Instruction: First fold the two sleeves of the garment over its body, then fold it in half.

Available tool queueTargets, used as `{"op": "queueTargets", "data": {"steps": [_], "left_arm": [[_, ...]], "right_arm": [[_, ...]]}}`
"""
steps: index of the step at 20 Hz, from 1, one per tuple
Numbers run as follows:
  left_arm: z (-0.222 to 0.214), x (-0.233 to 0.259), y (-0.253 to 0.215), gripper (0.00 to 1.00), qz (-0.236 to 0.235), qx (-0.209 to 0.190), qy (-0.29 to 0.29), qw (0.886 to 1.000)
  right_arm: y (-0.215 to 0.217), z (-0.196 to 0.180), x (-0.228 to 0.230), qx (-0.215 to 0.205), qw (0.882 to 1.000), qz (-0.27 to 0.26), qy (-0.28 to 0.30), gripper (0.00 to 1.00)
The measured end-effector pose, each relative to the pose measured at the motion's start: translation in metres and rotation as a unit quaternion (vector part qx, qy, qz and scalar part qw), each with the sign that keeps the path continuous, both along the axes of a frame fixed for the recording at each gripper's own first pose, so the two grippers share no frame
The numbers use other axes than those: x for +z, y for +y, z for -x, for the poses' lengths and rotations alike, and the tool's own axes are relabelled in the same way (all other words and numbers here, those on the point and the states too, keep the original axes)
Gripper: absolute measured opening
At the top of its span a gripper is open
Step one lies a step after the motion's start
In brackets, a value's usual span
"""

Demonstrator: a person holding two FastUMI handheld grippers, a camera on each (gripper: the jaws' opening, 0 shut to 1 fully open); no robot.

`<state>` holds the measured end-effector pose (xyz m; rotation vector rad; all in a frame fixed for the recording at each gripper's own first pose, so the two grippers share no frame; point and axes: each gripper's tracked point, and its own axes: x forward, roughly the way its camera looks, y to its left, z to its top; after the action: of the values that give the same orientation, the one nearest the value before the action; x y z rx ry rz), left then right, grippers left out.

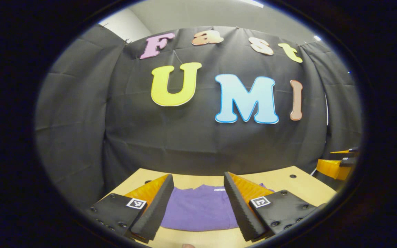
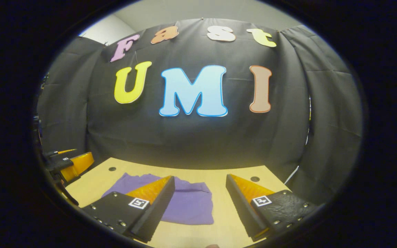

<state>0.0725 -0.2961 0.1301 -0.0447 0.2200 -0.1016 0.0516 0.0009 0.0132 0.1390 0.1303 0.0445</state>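
- Purple shirt (image 1: pixel 198 210) shows between the fingers of the left gripper (image 1: pixel 198 203), which hangs released, jaws spread wide, gripping nothing.
- From that gripper the shirt lies at twelve o'clock, dead ahead on the table (image 1: pixel 288 182), its near hem running from nine to three.
- Right gripper (image 2: pixel 200 203) is likewise released, jaws apart and empty; in its own view the shirt (image 2: pixel 184 203) lies off toward ten or eleven o'clock, partly behind its left finger, with bare table (image 2: pixel 226 172) straight ahead.
- Each gripper appears at the edge of the other's view: the right one (image 1: pixel 336 165) at three o'clock, the left one (image 2: pixel 71 163) at nine.
- My judgement: the shirt looks already compact, though the sleeves cannot be made out, so the fold stage is unclear.
- Left gripper appears the nearer to the cloth and better lined up; the right would need to swing toward nine o'clock to reach the shirt's edge.
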Motion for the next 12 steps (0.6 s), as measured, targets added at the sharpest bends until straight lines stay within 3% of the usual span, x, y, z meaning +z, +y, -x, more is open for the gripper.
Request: {"op": "queueTargets", "data": {"steps": [4, 12], "left_arm": [[0.015, 0.003, 0.009, 0.93, -0.001, 0.000, -0.012, 1.000], [0.036, 0.010, 0.028, 0.93, -0.007, -0.002, -0.015, 1.000]], "right_arm": [[0.013, 0.023, 0.009, -0.002, 0.999, 0.029, -0.021, 0.93], [0.033, 0.046, 0.017, -0.013, 0.999, 0.015, -0.042, 0.93]]}}
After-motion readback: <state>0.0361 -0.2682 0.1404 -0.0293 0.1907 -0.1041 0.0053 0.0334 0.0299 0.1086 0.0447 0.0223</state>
